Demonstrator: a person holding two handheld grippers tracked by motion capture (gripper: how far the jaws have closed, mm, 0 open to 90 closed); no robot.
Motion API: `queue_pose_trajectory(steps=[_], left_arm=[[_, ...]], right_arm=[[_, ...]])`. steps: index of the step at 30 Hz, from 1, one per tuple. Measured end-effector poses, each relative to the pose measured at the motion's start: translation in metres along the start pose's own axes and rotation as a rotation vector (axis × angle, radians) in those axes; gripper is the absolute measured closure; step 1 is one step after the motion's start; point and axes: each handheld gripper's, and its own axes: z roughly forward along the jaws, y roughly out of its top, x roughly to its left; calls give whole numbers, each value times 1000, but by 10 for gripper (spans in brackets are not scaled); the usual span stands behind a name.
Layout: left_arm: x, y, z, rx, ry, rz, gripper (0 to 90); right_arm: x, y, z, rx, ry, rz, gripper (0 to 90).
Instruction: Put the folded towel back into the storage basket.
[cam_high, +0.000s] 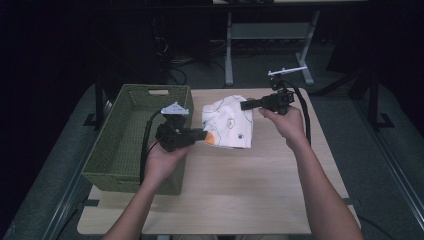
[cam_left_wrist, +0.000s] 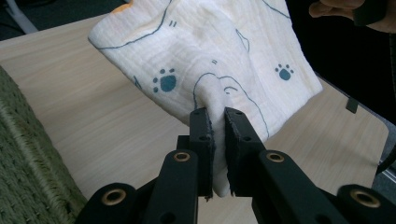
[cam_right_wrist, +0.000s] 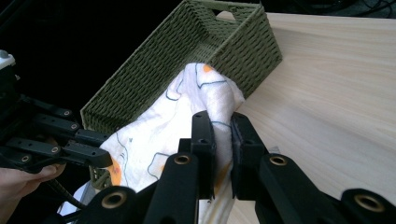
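Because the woven basket (cam_high: 131, 140) at 9 o'clock is stiff and ribbed, you can let it stand by itself. Your left gripper (cam_high: 203, 135) is pinched on a fold of the printed muslin cloth (cam_high: 229, 125), which hangs above the pale wooden surface (cam_high: 260, 185); your right gripper (cam_high: 244, 105) clamps its upper edge at 1 o'clock. It looks light, soft and limp, so hold folds, not flat faces.

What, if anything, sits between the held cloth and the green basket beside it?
Nothing visible. The cloth hangs between the left gripper and right gripper, right next to the green basket, whose open inside looks empty.
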Motion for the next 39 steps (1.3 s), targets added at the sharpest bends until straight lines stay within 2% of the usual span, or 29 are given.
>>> queue_pose_trajectory(steps=[18,29,39], left_arm=[[11,4,-18,-1,12,7,826],[19,1,-28,-13,8,-5,826],[31,-2,-44,-21,23,-15,826]], right_arm=[[17,15,12,-6,24,-15,816],[26,21,21,-4,35,-19,816],[35,28,35,0,49,-27,815]])
